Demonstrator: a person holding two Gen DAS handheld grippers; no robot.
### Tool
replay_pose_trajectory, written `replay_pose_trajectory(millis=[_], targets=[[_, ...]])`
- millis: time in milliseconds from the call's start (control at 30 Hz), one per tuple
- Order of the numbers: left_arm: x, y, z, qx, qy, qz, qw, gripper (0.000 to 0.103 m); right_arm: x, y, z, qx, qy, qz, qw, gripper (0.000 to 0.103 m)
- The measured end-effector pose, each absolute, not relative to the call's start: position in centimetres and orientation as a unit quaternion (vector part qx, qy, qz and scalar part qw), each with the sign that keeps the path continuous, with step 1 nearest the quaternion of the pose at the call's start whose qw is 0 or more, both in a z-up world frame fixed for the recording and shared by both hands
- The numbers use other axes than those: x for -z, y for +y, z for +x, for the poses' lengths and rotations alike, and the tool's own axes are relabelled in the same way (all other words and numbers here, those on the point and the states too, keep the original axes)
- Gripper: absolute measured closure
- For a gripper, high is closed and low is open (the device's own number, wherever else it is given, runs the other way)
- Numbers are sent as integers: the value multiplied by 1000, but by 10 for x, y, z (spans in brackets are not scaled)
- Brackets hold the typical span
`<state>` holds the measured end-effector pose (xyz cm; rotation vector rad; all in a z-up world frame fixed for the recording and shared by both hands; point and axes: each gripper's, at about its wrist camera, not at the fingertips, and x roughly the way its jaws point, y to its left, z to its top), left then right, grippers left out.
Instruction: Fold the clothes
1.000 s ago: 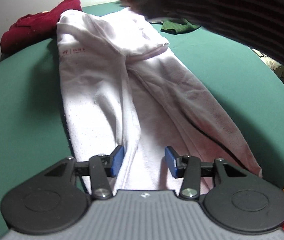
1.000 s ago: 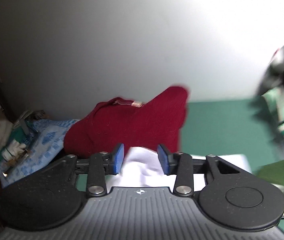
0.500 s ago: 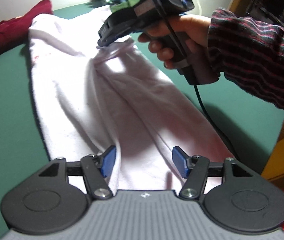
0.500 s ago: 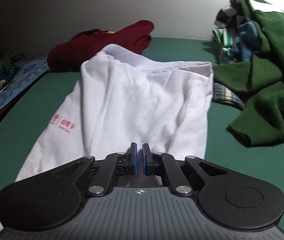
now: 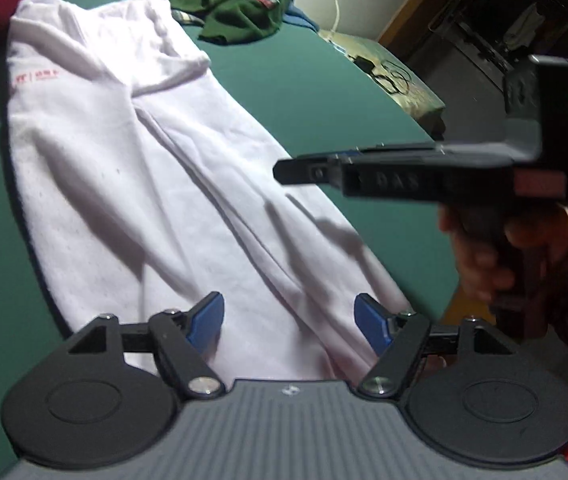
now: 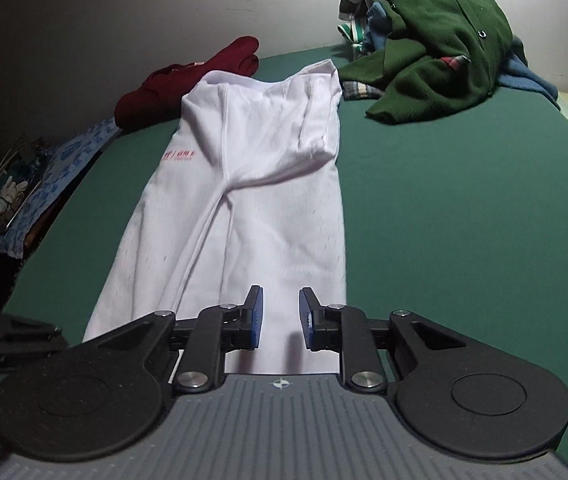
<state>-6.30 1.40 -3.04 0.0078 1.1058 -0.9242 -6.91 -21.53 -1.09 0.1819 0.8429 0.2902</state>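
While the white trousers (image 6: 244, 184) lie lengthwise on the green table (image 6: 464, 208), my left gripper (image 5: 289, 322) and right gripper (image 6: 280, 318) hover released, grasping nothing.

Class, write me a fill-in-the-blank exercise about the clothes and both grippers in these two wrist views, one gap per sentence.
1. The white trousers lie stretched out on the ____ table.
2. Both the left gripper and the right gripper have their jaws ____.
3. The print on the trousers is ____ in colour.
4. Beyond the waistband lies a folded dark ____ garment.

Missing words: green; open; red; red
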Motion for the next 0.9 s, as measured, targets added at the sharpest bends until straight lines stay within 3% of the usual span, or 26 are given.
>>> replay_pose_trajectory(millis=[400, 567, 900], targets=[[13, 81, -89, 277, 523, -5, 806, 24, 9, -207, -94, -260, 401, 95, 873, 78], [23, 89, -114, 250, 547, -39, 798, 20, 10, -212, -92, -308, 407, 82, 856, 72], [31, 95, -159, 156, 558, -69, 812, 28, 12, -219, -89, -371, 402, 48, 836, 70]])
